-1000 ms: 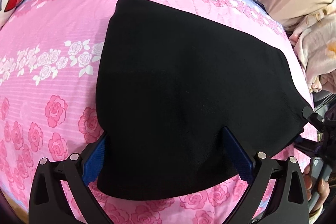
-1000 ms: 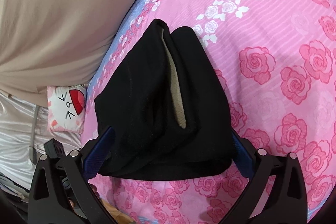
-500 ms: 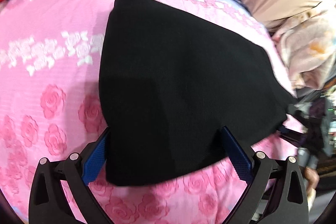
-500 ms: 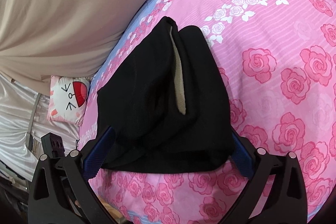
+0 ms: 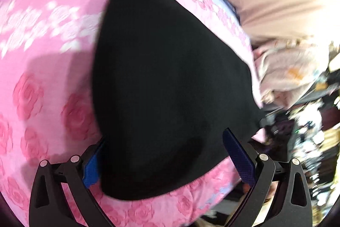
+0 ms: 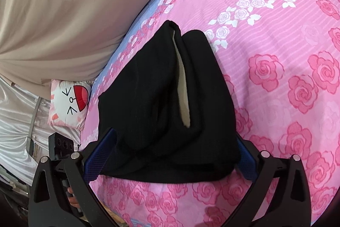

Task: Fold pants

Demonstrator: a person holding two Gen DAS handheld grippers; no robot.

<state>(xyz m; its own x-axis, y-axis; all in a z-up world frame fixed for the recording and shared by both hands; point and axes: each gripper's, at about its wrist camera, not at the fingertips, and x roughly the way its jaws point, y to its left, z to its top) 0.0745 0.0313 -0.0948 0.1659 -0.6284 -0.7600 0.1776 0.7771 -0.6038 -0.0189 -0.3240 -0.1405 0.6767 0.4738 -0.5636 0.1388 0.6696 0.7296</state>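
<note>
The black pants (image 5: 170, 82) lie folded into a compact block on the pink rose bedsheet (image 5: 42, 82). In the right wrist view the pants (image 6: 161, 112) show a strip of beige lining (image 6: 183, 99) at an open fold. My left gripper (image 5: 163, 154) is open, its blue pads on either side of the near edge of the pants. My right gripper (image 6: 170, 154) is open too, its pads straddling the near end of the block. Neither gripper pinches the cloth.
A beige curtain (image 6: 74, 3) hangs behind the bed. A cat-face pillow (image 6: 70, 105) lies at the bed's left edge. A pale crumpled cloth (image 5: 284, 71) and blurred clutter (image 5: 308, 133) sit to the right of the bed. The left gripper's body (image 6: 61, 146) shows at lower left.
The left wrist view has swung right and is now blurred, showing more of the clutter beside the bed. The right wrist view has backed off slightly. The pants have stayed in place.
</note>
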